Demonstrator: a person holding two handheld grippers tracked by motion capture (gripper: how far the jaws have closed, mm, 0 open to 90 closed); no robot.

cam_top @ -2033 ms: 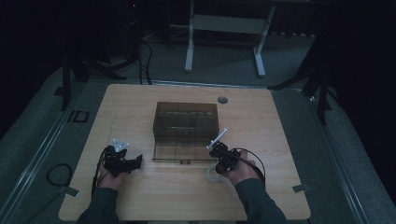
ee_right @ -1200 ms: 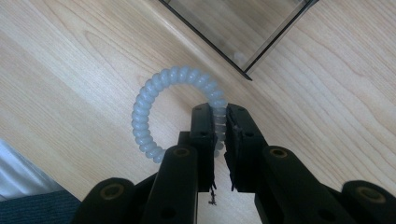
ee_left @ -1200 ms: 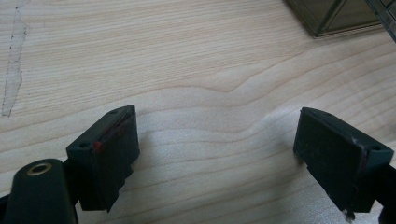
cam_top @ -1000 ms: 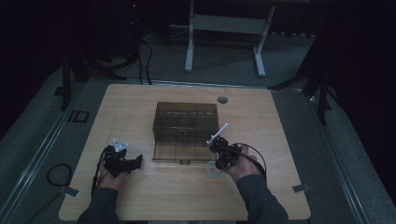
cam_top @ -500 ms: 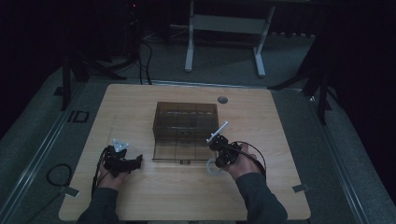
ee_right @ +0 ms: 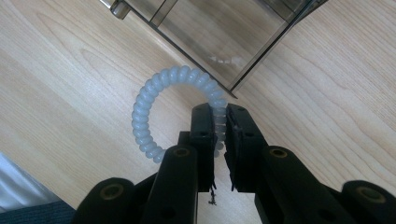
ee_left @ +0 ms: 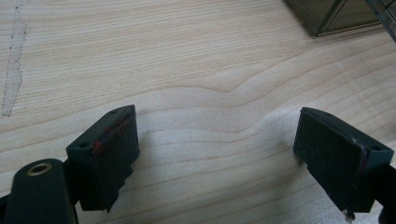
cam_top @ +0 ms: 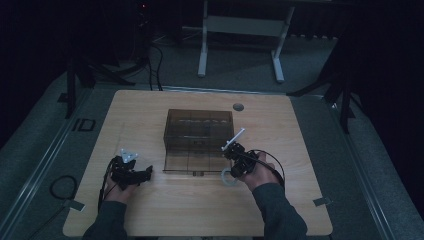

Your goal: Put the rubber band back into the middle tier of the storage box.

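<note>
- At the bench (cam_top: 150,210), the right hand-held gripper (ee_right: 219,122) pinched a pale, translucent spiral hair tie (ee_right: 154,100) by one side of its ring, jaws pressed together on the coil.
- The hair tie lay flat on the wood just beside the near right corner of a smoky, see-through compartment box (cam_top: 199,135); seen from above, the hair tie (cam_top: 228,177) sat at the tip of the right hand-held gripper (cam_top: 234,167), just outside the box's front wall.
- The box's open top stood up and to the left of the gripper in the right gripper view, its corner edge (ee_right: 233,91) nearly touching the ring; any drop into a compartment would likely call for a lift over that wall and a short carry away from the person.
- The left hand-held gripper (ee_left: 224,149) rested with jaws spread wide over bare wood, nothing between them, well apart from the ring; from above, the left hand-held gripper (cam_top: 131,172) lay off the box's left front corner.
- The right hand was plainly the nearer one, already on the thing.
</note>
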